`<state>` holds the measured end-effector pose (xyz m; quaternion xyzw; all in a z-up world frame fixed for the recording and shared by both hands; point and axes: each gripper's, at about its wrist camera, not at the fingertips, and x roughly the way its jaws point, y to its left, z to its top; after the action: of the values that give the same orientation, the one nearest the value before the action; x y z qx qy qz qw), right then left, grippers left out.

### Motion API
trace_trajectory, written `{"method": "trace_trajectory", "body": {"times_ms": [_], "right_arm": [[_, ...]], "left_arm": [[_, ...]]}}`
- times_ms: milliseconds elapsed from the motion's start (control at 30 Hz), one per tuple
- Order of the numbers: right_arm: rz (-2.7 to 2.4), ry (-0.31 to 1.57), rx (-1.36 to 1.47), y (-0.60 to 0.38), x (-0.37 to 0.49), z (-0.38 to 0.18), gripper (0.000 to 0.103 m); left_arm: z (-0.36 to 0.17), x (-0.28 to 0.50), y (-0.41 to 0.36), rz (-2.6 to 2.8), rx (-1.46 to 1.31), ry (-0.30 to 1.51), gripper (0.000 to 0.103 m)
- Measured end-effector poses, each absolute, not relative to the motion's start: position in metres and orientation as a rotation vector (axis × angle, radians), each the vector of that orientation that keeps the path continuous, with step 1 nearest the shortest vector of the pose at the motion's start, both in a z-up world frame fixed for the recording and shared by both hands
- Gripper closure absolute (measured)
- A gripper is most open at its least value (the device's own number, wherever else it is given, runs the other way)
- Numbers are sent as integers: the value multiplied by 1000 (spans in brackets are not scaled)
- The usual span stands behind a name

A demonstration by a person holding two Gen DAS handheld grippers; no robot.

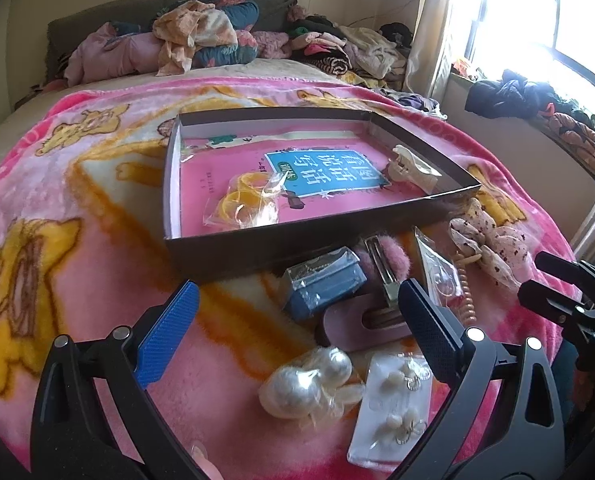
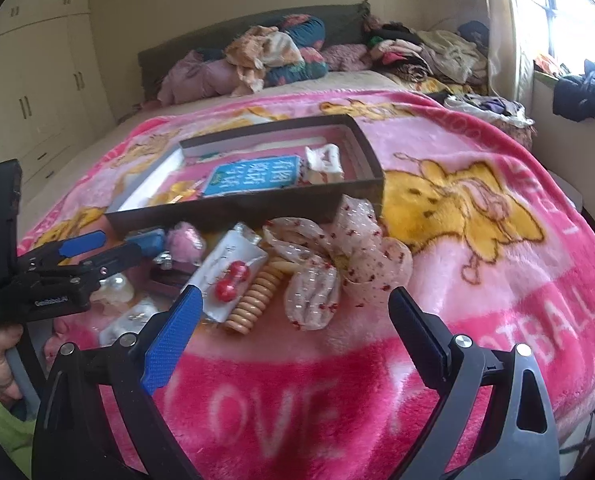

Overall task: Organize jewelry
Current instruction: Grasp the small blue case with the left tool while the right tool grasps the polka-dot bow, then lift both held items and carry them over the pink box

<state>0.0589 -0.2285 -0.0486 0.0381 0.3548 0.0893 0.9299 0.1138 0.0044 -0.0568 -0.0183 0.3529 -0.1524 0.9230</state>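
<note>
Brown box ahead of left gripper: bagged yellow bands, cream clip; both grippers released, right gripper too.

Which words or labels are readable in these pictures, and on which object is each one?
"LOVE": pink blanket, near edge.
"...TBALL": same blanket, right side; its first letters are unclear.
"看图说话写话": blue label of the pink book in the box, seen upside down.
"GenRobot.AI": left tool, small, partly blurred.
Smaller print on the book: unreadable.

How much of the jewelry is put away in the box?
Only two things lie in the box: a bag of yellow bands and a cream clip. Both grippers, left and right, are open and empty. The pearls, earring card and scrunchie still wait outside.
</note>
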Motion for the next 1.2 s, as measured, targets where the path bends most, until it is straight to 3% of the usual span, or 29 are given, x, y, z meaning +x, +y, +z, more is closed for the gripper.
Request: {"method": "trace_trajectory", "body": {"times_ms": [133, 200, 433, 533, 567, 733, 833, 1000, 1067, 1200], "right_arm": [[150, 752, 90, -236, 69, -52, 11], [130, 777, 93, -239, 77, -56, 11], [105, 818, 113, -247, 98, -65, 12], [98, 821, 108, -248, 104, -65, 12], [96, 823, 107, -249, 107, -65, 12], [92, 847, 98, -249, 116, -70, 20], [91, 862, 81, -247, 119, -74, 34], [93, 854, 79, -251, 117, -78, 68], [97, 843, 93, -254, 114, -76, 76], [98, 823, 107, -258, 109, -72, 81]], "left_arm": [[-59, 120, 3, -325, -59, 736, 13], [-61, 124, 2, -330, -70, 746, 21], [-66, 130, 1, -342, -100, 769, 33], [-67, 132, 2, -347, -112, 776, 39], [-68, 133, 2, -346, -110, 780, 46], [-70, 133, 0, -365, -119, 788, 59], [-69, 132, -2, -362, -105, 784, 59], [-65, 129, -1, -359, -96, 770, 62], [-63, 128, 0, -359, -98, 763, 63], [-59, 125, 1, -359, -97, 755, 64]]}}
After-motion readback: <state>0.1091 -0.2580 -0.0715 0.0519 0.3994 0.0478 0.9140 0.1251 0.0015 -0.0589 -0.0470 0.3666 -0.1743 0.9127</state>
